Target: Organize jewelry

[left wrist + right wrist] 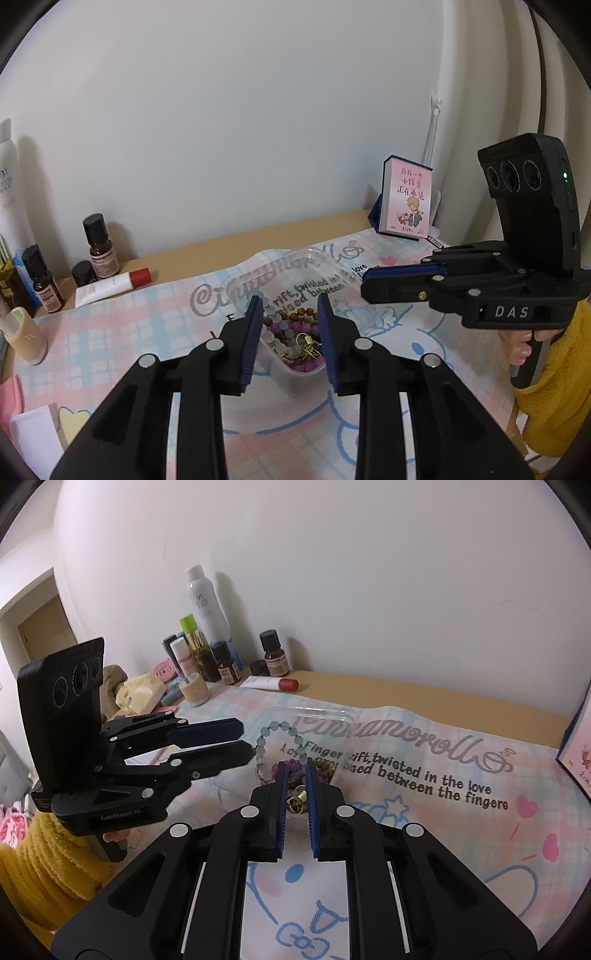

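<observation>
A clear plastic box point(295, 273) stands on a pastel cartoon mat point(147, 332). It holds bead bracelets in purple, brown and pale blue and some gold pieces point(306, 349). My left gripper point(290, 306) is open, its blue pads on either side of the box's near corner. My right gripper point(296, 771) hovers over the box point(310, 712) with its pads a narrow gap apart, nothing between them. A pale blue bead bracelet point(280, 734) hangs over the box's left rim. The right gripper also shows in the left wrist view point(369, 284).
Small brown bottles point(98, 245), a red-capped tube point(114, 284) and a beige bottle point(26, 338) stand at the left. A pink calendar block point(406, 199) stands at the back right. A tall white spray can point(207, 605) rises behind the bottles.
</observation>
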`<state>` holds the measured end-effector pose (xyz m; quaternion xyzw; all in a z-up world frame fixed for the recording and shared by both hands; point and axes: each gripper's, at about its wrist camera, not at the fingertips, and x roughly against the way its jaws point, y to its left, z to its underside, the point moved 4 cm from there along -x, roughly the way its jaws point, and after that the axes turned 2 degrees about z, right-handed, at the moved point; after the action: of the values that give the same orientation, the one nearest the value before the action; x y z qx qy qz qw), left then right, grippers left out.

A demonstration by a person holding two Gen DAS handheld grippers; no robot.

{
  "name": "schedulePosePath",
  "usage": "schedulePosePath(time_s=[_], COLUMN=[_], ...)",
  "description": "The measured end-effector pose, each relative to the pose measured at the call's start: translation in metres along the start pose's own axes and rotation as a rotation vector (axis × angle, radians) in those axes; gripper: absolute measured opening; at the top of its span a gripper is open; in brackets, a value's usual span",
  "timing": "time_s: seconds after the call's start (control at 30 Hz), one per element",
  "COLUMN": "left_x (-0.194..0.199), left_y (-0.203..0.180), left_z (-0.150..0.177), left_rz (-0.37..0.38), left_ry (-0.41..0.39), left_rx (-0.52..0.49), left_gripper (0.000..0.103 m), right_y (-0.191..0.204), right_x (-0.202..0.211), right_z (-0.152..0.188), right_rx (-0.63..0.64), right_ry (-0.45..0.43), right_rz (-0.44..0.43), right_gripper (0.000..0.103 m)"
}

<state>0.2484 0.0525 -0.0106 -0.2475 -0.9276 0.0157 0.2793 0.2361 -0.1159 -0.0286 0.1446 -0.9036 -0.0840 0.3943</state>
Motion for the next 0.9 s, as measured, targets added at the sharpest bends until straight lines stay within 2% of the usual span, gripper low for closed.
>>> schedulePosePath(time_s=[0.1,0.17,0.23,0.3,0.37,0.43,0.47,0.5,0.53,0.6,0.63,0.77,0.9], left_x=[0.008,0.014,0.020,0.026,0.033,0.041,0.046,0.050,0.054,0.061,0.065,0.075,0.082], left_y=[-0.002,-0.003,-0.005,-0.008,-0.010,-0.013,-0.015,-0.017,-0.019,-0.022,-0.023,-0.027,-0.032], left_z=[-0.002,-0.003,-0.004,-0.004,-0.005,-0.006,-0.006,-0.006,-0.006,-0.007,-0.007,-0.007,-0.005], left_rz=[-0.004,-0.009,-0.032,-0.036,-0.033,-0.041,-0.049,-0.058,-0.063,-0.071,-0.078,-0.100,-0.155], left_ry=[-0.014,-0.027,-0.038,-0.054,-0.072,-0.092,-0.103,-0.114,-0.123,-0.137,-0.144,-0.140,-0.141], left_rx=[-0.003,-0.003,-0.013,-0.013,-0.008,-0.017,-0.026,-0.035,-0.040,-0.044,-0.041,-0.046,-0.071], left_gripper=[0.036,0.043,0.050,0.062,0.067,0.070,0.077,0.082,0.084,0.086,0.090,0.094,0.098], right_y=[0.001,0.002,0.003,0.003,0.004,0.004,0.005,0.006,0.007,0.009,0.010,0.012,0.012], right_x=[0.010,0.018,0.024,0.032,0.039,0.047,0.052,0.055,0.060,0.071,0.076,0.091,0.098], right_z=[-0.002,-0.001,-0.001,-0.002,-0.002,-0.003,-0.003,-0.003,-0.003,-0.004,-0.004,-0.003,0.001], right_rx=[0.006,0.003,0.000,-0.003,-0.004,-0.024,-0.026,-0.022,-0.014,0.003,0.009,0.016,0.033], right_ry=[-0.024,-0.033,-0.042,-0.060,-0.073,-0.081,-0.090,-0.100,-0.109,-0.140,-0.157,-0.198,-0.209], right_rz=[0.010,0.002,-0.004,0.004,0.007,0.008,0.018,0.031,0.040,0.065,0.079,0.100,0.183], right_gripper=[0.013,0.018,0.030,0.038,0.045,0.061,0.064,0.072,0.076,0.091,0.095,0.095,0.095])
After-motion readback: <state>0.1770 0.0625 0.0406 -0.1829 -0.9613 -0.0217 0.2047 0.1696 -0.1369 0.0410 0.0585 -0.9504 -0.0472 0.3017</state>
